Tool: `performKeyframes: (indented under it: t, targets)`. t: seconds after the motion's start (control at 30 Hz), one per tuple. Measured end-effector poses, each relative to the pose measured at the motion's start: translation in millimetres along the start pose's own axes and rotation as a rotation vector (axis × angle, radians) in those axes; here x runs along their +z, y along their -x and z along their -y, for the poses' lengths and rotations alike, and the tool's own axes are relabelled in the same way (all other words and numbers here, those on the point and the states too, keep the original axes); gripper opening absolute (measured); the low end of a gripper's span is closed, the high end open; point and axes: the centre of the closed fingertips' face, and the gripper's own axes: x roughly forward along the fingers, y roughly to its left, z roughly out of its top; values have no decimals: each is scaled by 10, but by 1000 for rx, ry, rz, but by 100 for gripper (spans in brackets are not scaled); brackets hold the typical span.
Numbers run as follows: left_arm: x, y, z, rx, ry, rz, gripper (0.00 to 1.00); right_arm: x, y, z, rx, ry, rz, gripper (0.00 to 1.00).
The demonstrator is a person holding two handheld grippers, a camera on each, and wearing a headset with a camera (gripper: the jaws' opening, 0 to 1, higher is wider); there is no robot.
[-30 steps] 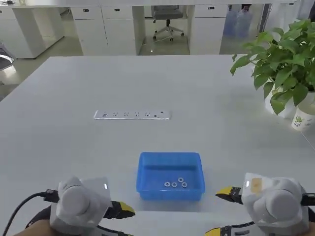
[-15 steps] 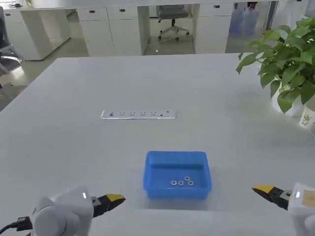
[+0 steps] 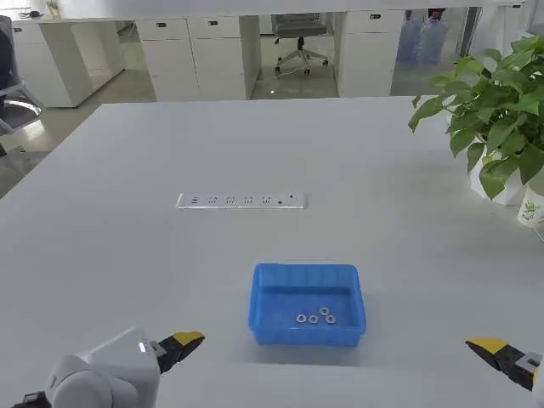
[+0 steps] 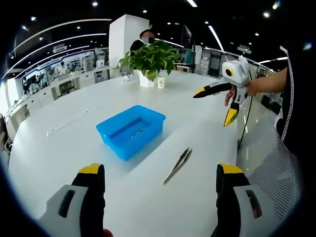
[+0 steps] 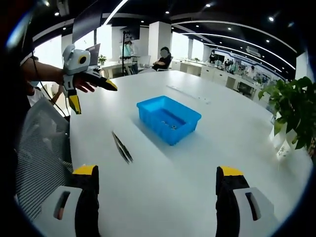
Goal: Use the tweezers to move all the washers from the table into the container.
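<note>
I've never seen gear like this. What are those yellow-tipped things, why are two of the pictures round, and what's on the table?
There is no robot here: a person holds a two-jaw gripper in each hand. The rectangular picture comes from a camera in the person's headset, looking down at the white table. The two round pictures come from fisheye cameras riding on the left gripper and the right gripper, each looking out between its own yellow-tipped jaws. Both grippers are open and hold nothing. On the table sit a blue container with a few small washers inside, tweezers lying flat on the person's side of it, a white power strip farther off, and a potted plant near one edge.
</note>
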Motion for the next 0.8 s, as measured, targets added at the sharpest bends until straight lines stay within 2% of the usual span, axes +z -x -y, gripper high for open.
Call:
performKeyframes:
  t: [0.47, 0.8]
  targets:
    - [-45, -17, 25, 0, -10, -15, 99, -64, -18, -69, 12, -4, -20, 100]
    - [-41, -33, 55, -6, -14, -15, 99, -55, -12, -71, 9, -13, -13, 100]
